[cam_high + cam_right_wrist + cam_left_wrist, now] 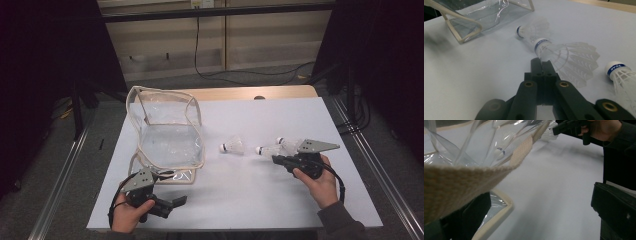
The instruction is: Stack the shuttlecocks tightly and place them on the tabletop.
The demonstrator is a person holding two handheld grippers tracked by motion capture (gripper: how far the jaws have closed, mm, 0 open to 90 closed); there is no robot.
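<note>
High view, left to right: left gripper point(172, 204) at lower left, jaws apart, nothing between them. It sits just below the clear bag point(167, 131), which stands open at left-centre of the white table point(250, 195). Three shuttles lie right of the bag: shuttle 1 point(233, 146) at centre, shuttle 2 point(267, 149) just right of it, shuttle 3 point(289, 143) partly behind the right gripper point(278, 160). Right gripper's grey plate covers part of shuttles 2 and 3.

Left gripper view adds what the high view can't: bag's woven trim point(461, 182) very close, lying over the left jaw, right jaw well apart at lower right. Can't tell if the trim is touching the jaw. A shuttle shows faintly through the plastic, blurred. Right gripper point(556, 129) is cut off at top edge, w/ a hand behind it.

Right gripper view: right gripper point(542, 65) w/ jaws pressed together, gripping nothing. Tips sit right at shuttle 2 point(564, 56), at its feather skirt just behind the cork; contact unclear. Shuttle 1 point(532, 30) lies beyond, blurred. Shuttle 3 point(621, 72) at right edge, cut off. Bag point(481, 15) at upper left, cropped.
</note>
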